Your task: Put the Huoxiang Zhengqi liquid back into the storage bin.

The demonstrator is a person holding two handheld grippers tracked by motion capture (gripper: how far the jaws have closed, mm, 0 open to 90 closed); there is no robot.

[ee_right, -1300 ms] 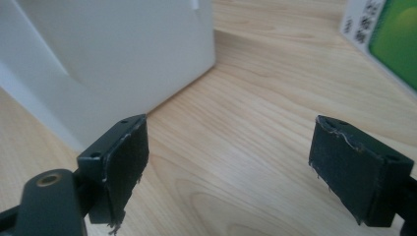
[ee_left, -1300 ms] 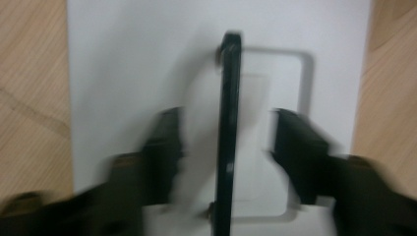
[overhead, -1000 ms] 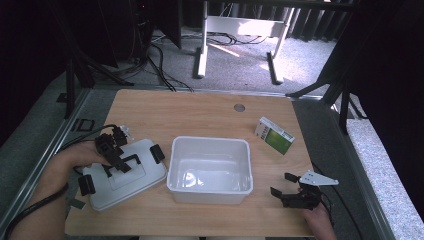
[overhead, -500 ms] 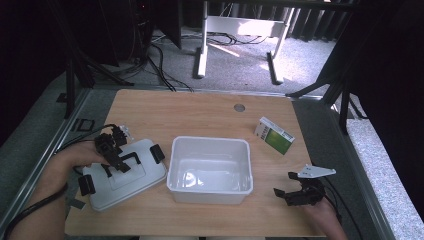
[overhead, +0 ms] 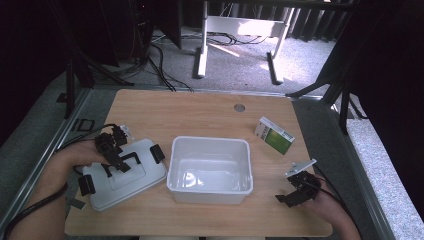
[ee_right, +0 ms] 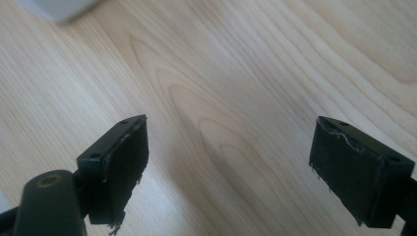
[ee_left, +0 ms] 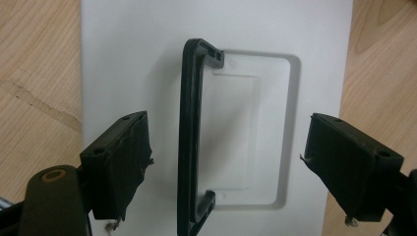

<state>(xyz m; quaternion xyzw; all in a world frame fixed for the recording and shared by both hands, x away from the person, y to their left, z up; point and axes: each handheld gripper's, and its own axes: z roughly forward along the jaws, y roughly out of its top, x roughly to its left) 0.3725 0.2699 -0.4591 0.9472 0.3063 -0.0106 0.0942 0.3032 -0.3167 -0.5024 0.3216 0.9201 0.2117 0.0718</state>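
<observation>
A white lid (overhead: 131, 179) with a black handle (overhead: 123, 161) and black side clips lies flat at the table's front left. My left gripper (overhead: 116, 154) hovers over it, pointing down. In the left gripper view the handle (ee_left: 189, 137) runs upright between the jaws, nearer the left one, and neither pad touches it; the left gripper (ee_left: 231, 147) is open over the lid (ee_left: 147, 49). At the front right my right gripper (overhead: 295, 192) is open. The right gripper (ee_right: 231, 152) has nothing but bare wood between its jaws.
An empty white tub (overhead: 210, 189) stands in the middle of the wooden table (overhead: 200, 110). A green and white box (overhead: 274, 135) lies at the right, behind the right gripper. A small round grommet (overhead: 239, 107) sits near the far edge. Cables trail from both grippers.
My right gripper has lifted slightly above the table. The left gripper and the lid have stayed put.
</observation>
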